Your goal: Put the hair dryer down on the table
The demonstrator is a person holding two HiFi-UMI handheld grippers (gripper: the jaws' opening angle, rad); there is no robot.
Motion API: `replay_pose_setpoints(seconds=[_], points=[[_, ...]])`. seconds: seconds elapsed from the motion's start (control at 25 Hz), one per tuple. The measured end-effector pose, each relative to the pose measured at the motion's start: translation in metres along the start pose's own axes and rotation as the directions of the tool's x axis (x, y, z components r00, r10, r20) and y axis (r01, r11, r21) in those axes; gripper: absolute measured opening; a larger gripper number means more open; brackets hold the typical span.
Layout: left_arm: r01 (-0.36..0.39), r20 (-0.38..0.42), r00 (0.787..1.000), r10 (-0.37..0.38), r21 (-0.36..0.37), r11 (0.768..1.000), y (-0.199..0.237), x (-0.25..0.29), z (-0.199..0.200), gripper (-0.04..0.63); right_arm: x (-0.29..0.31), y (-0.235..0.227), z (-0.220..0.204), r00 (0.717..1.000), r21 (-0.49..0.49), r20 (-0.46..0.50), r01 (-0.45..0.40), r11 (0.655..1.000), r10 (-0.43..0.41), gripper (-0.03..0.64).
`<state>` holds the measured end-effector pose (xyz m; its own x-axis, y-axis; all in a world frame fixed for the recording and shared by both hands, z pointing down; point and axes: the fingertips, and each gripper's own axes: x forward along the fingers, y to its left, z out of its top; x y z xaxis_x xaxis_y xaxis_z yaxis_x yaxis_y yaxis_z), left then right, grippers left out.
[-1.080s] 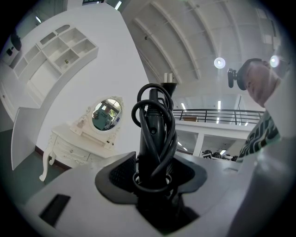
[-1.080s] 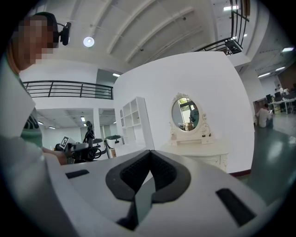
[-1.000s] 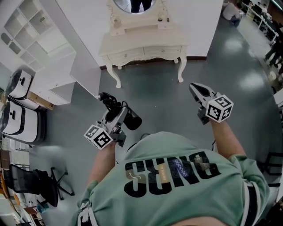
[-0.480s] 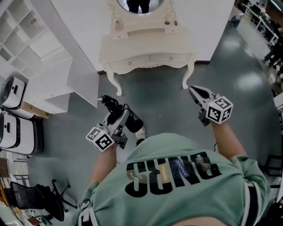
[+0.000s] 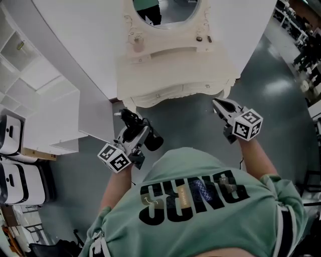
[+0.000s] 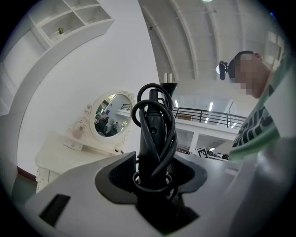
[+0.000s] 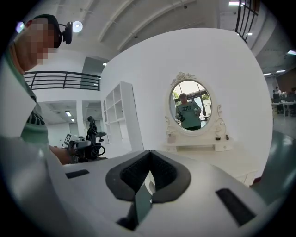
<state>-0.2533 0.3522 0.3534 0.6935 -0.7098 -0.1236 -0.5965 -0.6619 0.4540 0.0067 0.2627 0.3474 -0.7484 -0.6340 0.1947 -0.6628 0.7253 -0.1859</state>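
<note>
Holding the hair dryer point(image 5: 145, 138) out in front of a green printed shirt point(image 5: 200, 211), the left gripper point(image 5: 131, 131) has its jaws clamped, partway apart, round the dryer's handle. The dryer therefore hangs above the smooth grey floor point(image 5: 195, 125), not yet over the tabletop. It is black, smooth plastic with a stubby barrel. Its rubbery cord point(image 6: 169, 139) is wound in loops round the handle, with the plug at the top.

The right gripper point(image 5: 220, 105) is level with it on the other side, its dark ribbed pads point(image 7: 134, 173) pressed together on nothing.

The step in hand looks like the carry toward the dressing table point(image 5: 175, 60), and the setting-down is not yet done. Next, I judge, the left gripper must reach past the front edge and lower the dryer onto a bare patch of tabletop. Then its jaws can part, though the looped cord could snag on a pad.

Beyond, the dressing table is glossy cream with a curved front and small drawer knobs. An oval mirror point(image 5: 165, 7) in a carved frame stands at the back.
</note>
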Motion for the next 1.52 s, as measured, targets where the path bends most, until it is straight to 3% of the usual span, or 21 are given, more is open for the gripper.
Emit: replay_pose_setpoints(seconds=[0.28, 0.52, 0.72, 0.92, 1.04, 1.32, 1.52], points=[[-0.002, -0.034, 0.999, 0.001, -0.041, 0.999, 0.081, 0.044, 0.024, 0.213, 0.070, -0.052, 0.016, 0.999, 0.039, -0.018, 0.036, 0.999, -0.036, -0.006], [-0.025, -0.051, 0.998, 0.022, -0.057, 0.998, 0.124, 0.113, 0.029, 0.213, 0.115, -0.126, 0.031, 1.000, 0.051, -0.026, 0.012, 0.999, -0.011, -0.006], [-0.077, -0.024, 0.997, 0.077, -0.024, 0.997, 0.158, 0.196, 0.028, 0.213, 0.157, -0.217, 0.045, 0.998, 0.048, -0.019, -0.060, 0.997, 0.061, -0.006], [-0.175, 0.014, 0.984, 0.176, -0.055, 0.983, 0.189, 0.278, 0.037, 0.213, 0.204, -0.300, 0.066, 0.985, 0.075, -0.056, -0.157, 0.985, 0.161, -0.006], [-0.199, 0.003, 0.980, 0.199, -0.046, 0.979, 0.203, 0.320, 0.041, 0.213, 0.223, -0.333, 0.078, 0.974, 0.076, -0.067, -0.210, 0.975, 0.215, -0.006], [-0.215, -0.070, 0.974, 0.216, 0.028, 0.976, 0.237, 0.375, 0.052, 0.213, 0.251, -0.383, 0.083, 0.974, 0.091, -0.072, -0.209, 0.974, 0.216, -0.006], [-0.159, -0.084, 0.983, 0.164, 0.053, 0.986, 0.258, 0.383, 0.074, 0.213, 0.262, -0.392, 0.089, 0.985, 0.066, -0.065, -0.158, 0.985, 0.162, -0.006]])
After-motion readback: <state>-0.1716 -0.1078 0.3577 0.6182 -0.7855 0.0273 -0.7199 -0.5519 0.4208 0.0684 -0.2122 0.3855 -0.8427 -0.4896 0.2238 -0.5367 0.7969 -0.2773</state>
